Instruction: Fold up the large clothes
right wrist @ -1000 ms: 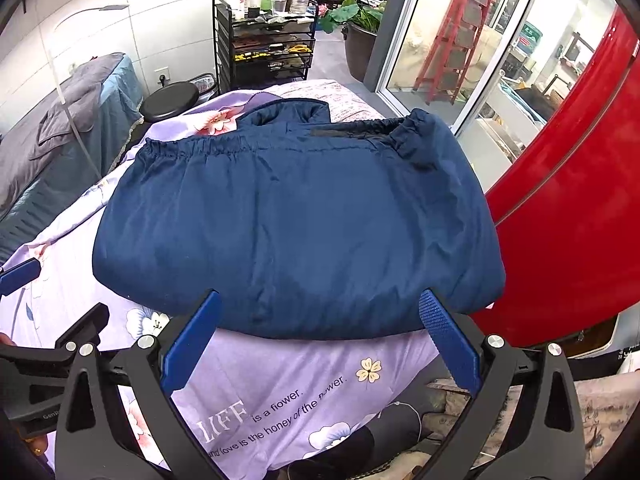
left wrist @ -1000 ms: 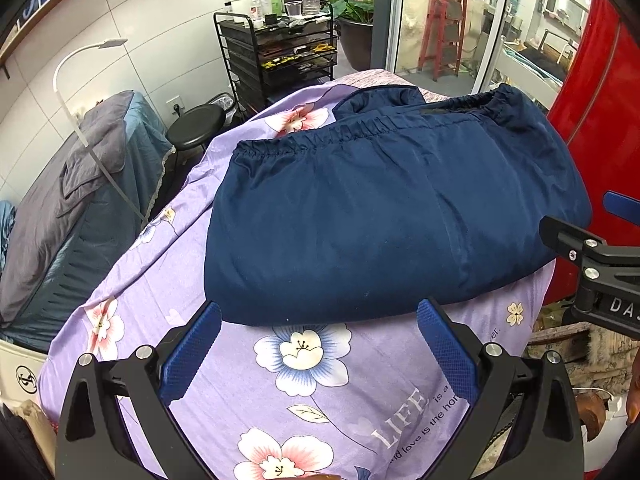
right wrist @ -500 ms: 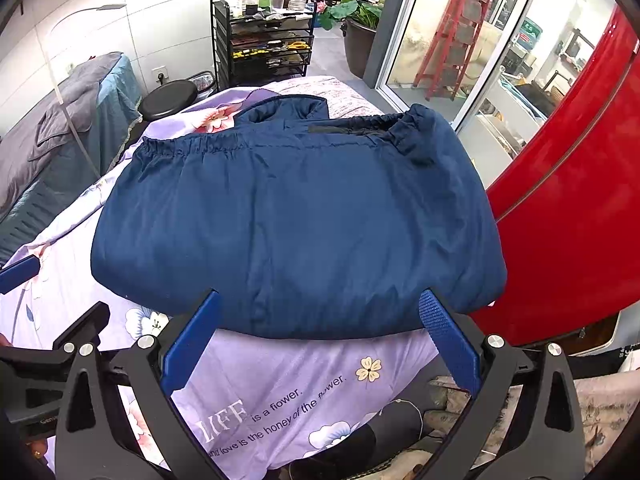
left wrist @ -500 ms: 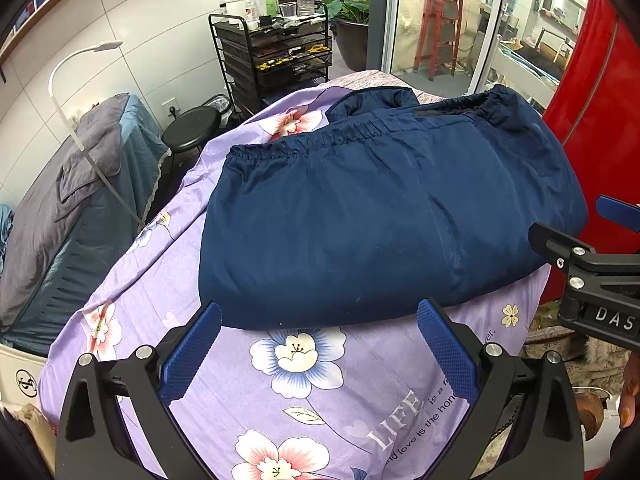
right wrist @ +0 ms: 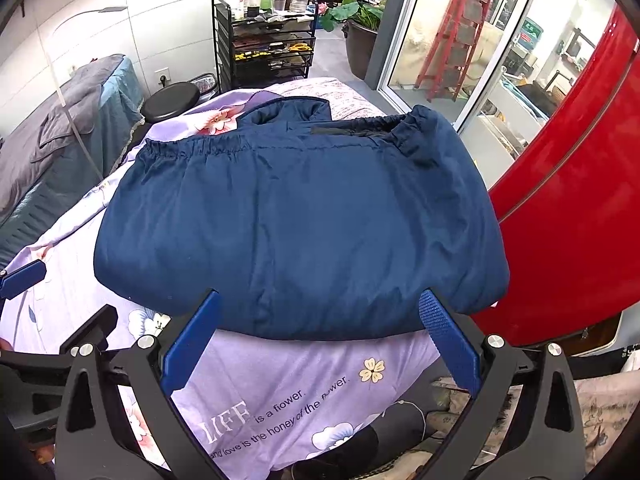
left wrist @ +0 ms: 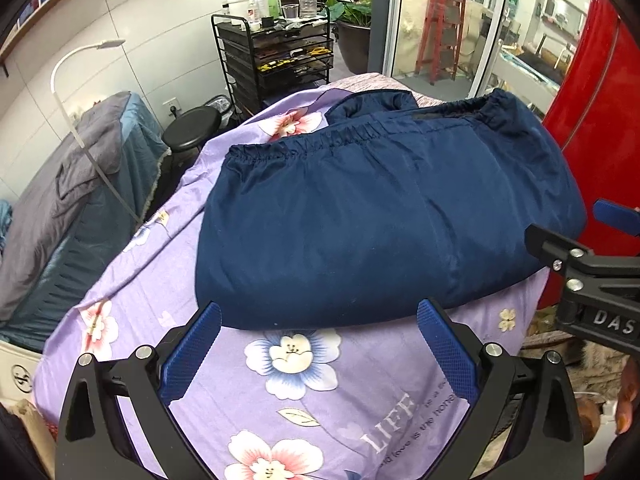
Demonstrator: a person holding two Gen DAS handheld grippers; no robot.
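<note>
Red ladder (right wrist: 456, 32) clearer rightward

Smooth matt navy cloth garment (left wrist: 380, 216) on printed cotton-like sheet (left wrist: 304, 396)

Bare floral sheet (left wrist: 304, 364) lies open before the folded navy garment (left wrist: 372, 220); red cabinet (right wrist: 572, 208) crowds its right.

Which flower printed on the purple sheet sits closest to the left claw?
The blue-edged white flower, between the left claw pads just below the navy garment; the others are pink.
</note>
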